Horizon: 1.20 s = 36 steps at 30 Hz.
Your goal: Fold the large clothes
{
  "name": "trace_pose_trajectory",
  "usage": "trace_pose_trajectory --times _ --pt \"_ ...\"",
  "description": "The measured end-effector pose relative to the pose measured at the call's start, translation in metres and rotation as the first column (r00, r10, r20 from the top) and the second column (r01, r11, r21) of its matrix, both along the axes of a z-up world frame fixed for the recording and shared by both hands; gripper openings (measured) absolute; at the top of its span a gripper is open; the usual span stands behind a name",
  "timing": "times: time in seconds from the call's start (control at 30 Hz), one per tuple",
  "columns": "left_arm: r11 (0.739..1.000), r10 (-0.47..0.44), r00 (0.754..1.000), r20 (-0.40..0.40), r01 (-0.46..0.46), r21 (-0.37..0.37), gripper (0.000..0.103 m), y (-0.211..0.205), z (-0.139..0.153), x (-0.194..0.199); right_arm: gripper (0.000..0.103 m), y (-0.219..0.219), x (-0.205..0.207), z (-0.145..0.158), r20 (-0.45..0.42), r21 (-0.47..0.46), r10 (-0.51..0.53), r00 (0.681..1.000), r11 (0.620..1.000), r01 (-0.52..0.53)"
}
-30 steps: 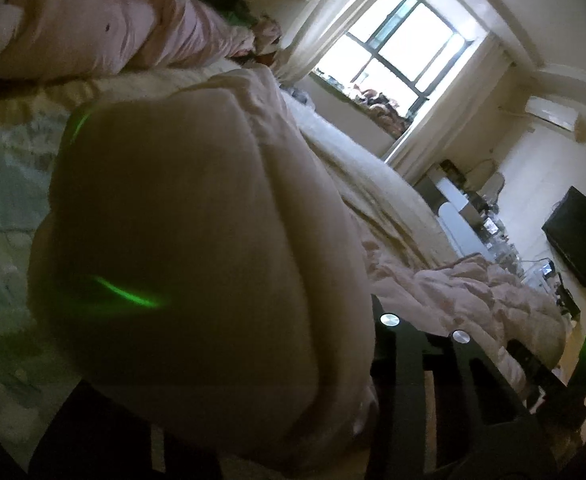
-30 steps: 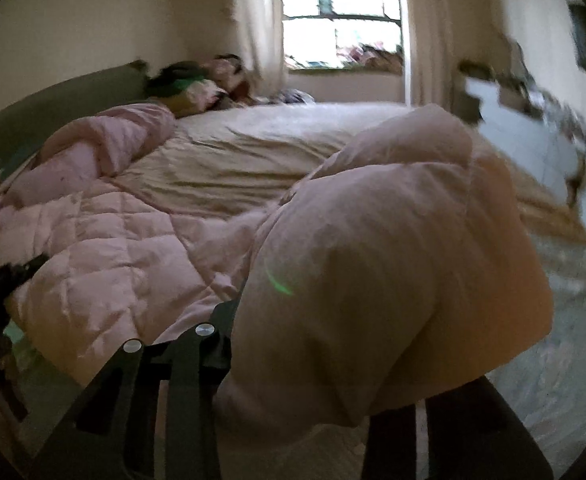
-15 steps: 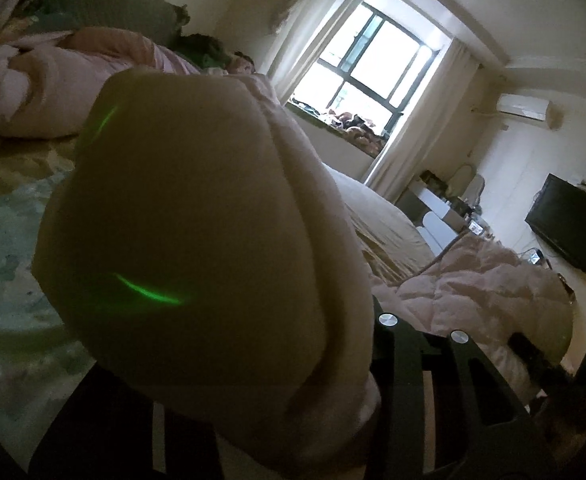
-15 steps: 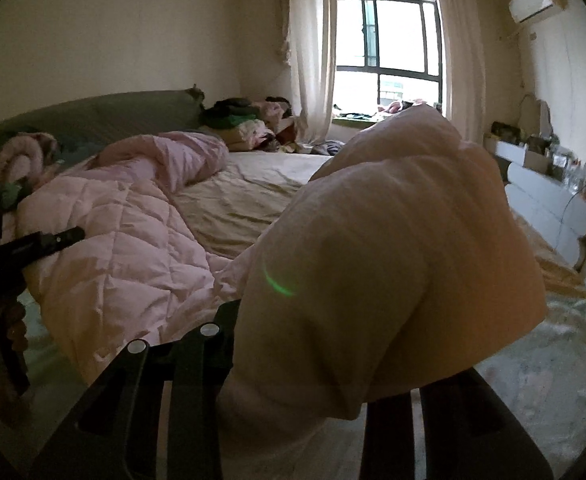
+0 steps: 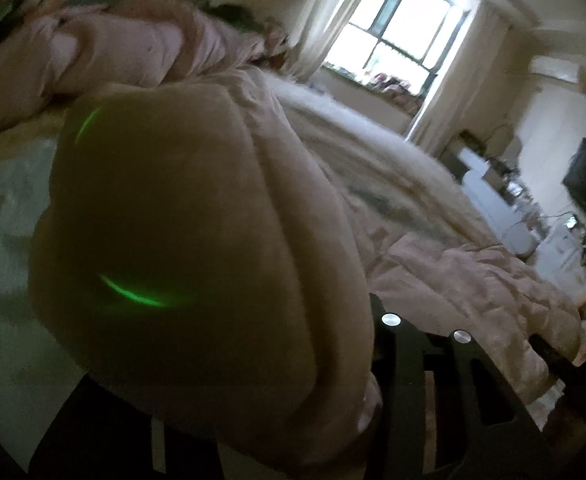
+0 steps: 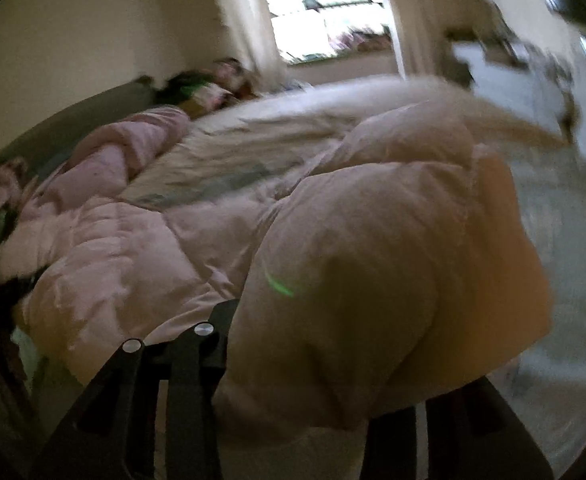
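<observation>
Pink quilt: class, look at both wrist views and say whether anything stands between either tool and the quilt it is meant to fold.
Nothing visible does. A bunched fold of the pink quilt already fills the left tool, and another fold fills the right tool. Both tools' jaws are opening with the fabric between them. The fingertips are hidden by cloth.

The left gripper [image 5: 277, 412] has flat black fingers [image 5: 469, 404] with long cut-out slots. Two round silver screw heads [image 5: 391, 319] sit near the finger's upper end. The right gripper [image 6: 305, 420] is built alike: black slotted fingers [image 6: 189, 392], two silver screw heads [image 6: 204, 329].
</observation>
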State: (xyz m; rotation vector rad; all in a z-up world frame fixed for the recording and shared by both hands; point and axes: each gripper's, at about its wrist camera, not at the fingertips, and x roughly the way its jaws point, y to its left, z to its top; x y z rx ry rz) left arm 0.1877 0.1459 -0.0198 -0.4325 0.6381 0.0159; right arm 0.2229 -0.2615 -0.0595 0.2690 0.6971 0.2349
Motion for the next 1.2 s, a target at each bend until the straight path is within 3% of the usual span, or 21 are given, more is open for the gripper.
trace_pose_trajectory --times 0.13,0.23,0.3,0.47,0.53,0.67,0.8,0.9,1.03,1.2 --pt "0.999 0.017 0.996 -0.089 -0.020 -0.033 0.048 0.010 -0.029 0.007 0.050 -0.024 0.003 -0.039 -0.139 0.151 -0.060 0.989 0.985 0.081" --pt "0.998 0.020 0.993 -0.115 -0.026 -0.049 0.061 0.017 -0.036 0.013 0.066 -0.033 0.007 -0.060 -0.221 0.256 -0.077 0.972 0.957 0.134" --pt "0.998 0.026 0.992 -0.124 -0.033 -0.054 0.064 0.018 -0.041 0.011 0.083 -0.039 0.009 -0.070 -0.267 0.308 -0.085 0.960 0.936 0.169" --pt "0.997 0.036 0.991 -0.131 -0.045 -0.066 0.071 0.021 -0.049 0.003 0.095 -0.042 -0.004 -0.062 -0.277 0.274 -0.087 0.957 0.947 0.166" --pt "0.996 0.052 0.989 -0.139 -0.061 -0.062 0.083 0.023 -0.049 -0.003 0.098 -0.042 -0.006 -0.059 -0.282 0.260 -0.099 0.954 0.950 0.175" --pt "0.997 0.074 0.986 -0.152 -0.076 -0.011 0.093 0.022 -0.041 -0.020 0.098 -0.050 -0.022 -0.048 -0.268 0.207 -0.132 0.954 0.959 0.191" --pt "0.996 0.083 0.987 -0.135 -0.078 0.037 0.093 0.019 -0.025 -0.045 0.099 -0.060 -0.053 -0.025 -0.196 0.126 -0.201 0.960 0.965 0.228" --pt "0.989 0.101 0.991 -0.092 -0.090 0.117 0.094 0.012 -0.005 -0.070 0.099 -0.059 -0.082 0.007 -0.045 0.021 -0.249 0.967 0.968 0.250" --pt "0.975 0.093 0.996 0.002 -0.092 0.200 0.094 0.001 0.028 -0.102 0.099 -0.026 -0.111 0.054 0.163 -0.089 -0.186 0.969 0.975 0.202" --pt "0.974 0.069 0.996 0.053 -0.079 0.212 0.094 -0.012 0.054 -0.136 0.099 0.006 -0.136 0.077 0.226 -0.094 -0.092 0.970 0.989 0.116"
